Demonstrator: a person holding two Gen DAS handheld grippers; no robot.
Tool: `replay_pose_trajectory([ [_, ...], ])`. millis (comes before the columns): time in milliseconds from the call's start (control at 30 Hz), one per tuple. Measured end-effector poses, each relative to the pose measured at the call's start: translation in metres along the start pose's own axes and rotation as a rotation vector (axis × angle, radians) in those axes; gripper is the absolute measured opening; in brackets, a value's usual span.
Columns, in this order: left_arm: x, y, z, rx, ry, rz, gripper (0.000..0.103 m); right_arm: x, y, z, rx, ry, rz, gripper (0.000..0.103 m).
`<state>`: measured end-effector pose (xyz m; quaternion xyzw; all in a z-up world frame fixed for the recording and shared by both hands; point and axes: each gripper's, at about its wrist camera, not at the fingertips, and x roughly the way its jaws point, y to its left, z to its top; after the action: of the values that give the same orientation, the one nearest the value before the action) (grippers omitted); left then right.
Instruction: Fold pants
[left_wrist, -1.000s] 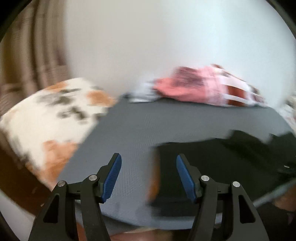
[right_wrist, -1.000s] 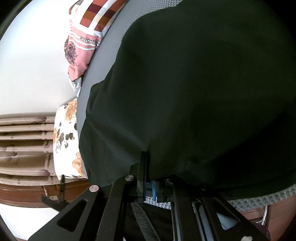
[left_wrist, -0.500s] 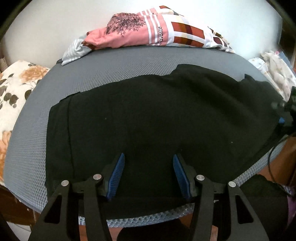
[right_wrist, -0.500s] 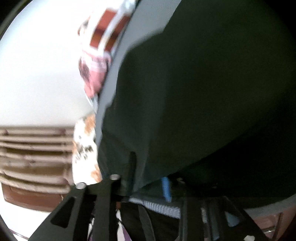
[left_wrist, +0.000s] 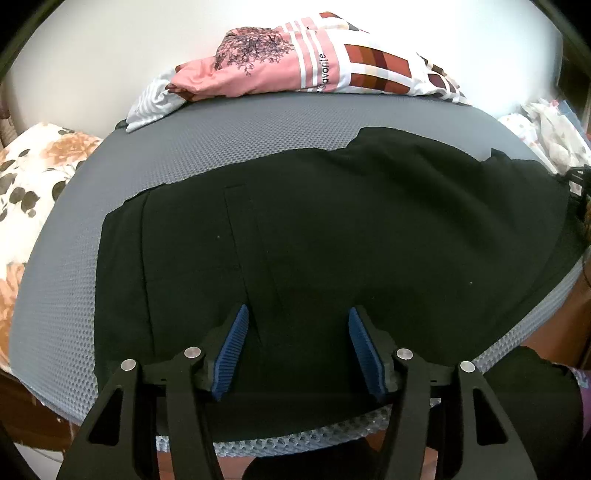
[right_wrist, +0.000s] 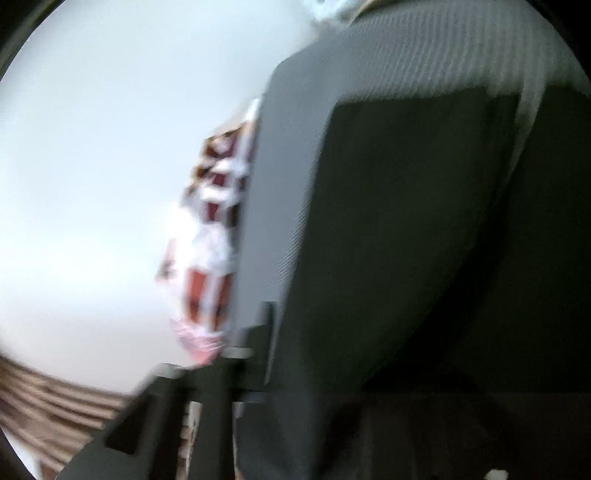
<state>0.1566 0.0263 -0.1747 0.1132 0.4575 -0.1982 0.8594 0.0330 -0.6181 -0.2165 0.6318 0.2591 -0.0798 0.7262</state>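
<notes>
The pants (left_wrist: 332, 240) lie flat across the grey mat (left_wrist: 221, 140), near edge at the mat's front rim. The left gripper (left_wrist: 295, 350) hovers over that edge, jaws wide apart, holding nothing. The right gripper's state cannot be told (its view is blurred). Lower the left gripper squarely onto the edge, pinching every layer before lifting.

The left wrist view looks forward and down from the near edge of the grey mat (left_wrist: 229, 147), close above the black pants (left_wrist: 332, 229), toward the white wall (left_wrist: 110, 55). The right wrist view is rolled sideways, blurred, very near the pants (right_wrist: 424, 221). The 2 views share pants, mat (right_wrist: 295, 155) and patterned cloth (left_wrist: 314, 66).
</notes>
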Motion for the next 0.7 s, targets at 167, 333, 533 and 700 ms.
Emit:
replay_pose_trajectory([
  [167,0.001,0.004,0.001,0.007,0.017,0.001,0.066,-0.044,0.010,0.001,-0.115,-0.020,-0.059,0.005],
  [333,0.004,0.011,0.002,0.001,0.021,-0.023,0.071,-0.097,-0.004,-0.010,-0.130,-0.005,-0.089,0.004],
  [533,0.004,0.014,0.001,0.016,0.015,-0.029,0.073,-0.116,-0.059,-0.028,-0.021,0.045,-0.120,0.002],
  [700,0.005,0.015,0.002,0.020,0.016,-0.023,0.075,-0.129,-0.056,-0.034,0.004,0.034,-0.094,0.003],
])
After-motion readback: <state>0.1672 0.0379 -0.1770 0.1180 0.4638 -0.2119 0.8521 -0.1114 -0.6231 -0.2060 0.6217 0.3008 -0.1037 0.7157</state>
